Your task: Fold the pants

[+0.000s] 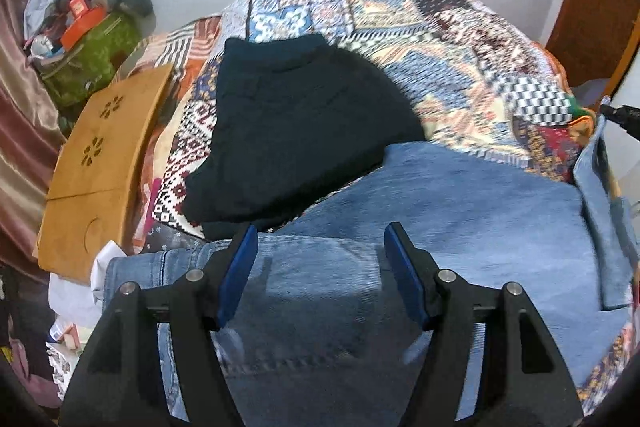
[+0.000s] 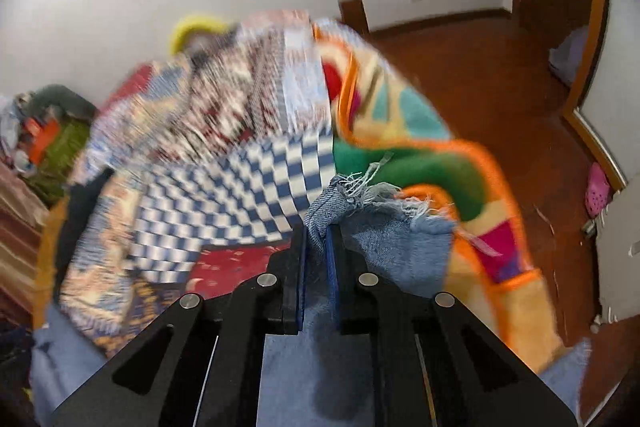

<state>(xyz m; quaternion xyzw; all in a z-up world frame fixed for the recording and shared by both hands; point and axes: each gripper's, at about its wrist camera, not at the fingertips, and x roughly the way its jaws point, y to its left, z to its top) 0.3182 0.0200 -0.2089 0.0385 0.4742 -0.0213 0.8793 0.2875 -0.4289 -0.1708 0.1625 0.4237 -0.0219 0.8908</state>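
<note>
On the bed, at the far left of your left camera's view, a wooden lap tray (image 1: 100,163) lies beside the patchwork quilt (image 1: 440,39), with a heap of bags and clothes (image 1: 88,39) behind it against the wall. Further right, a dark folded garment (image 1: 296,131) rests on the quilt, its near edge touching the blue jeans (image 1: 460,211). The jeans spread across the near part of the bed, under your left gripper (image 1: 320,267). Its fingers (image 1: 240,267) stand wide apart above the denim, with nothing pinched between them.

In your right camera's view, your right gripper (image 2: 320,259) has its fingers (image 2: 298,275) closed narrow on the frayed hem (image 2: 352,195) of a jeans leg, the denim bunched between them. Just beyond it lies an orange-edged blanket (image 2: 420,147), at the edge of the bed, then the wooden floor (image 2: 500,75).
</note>
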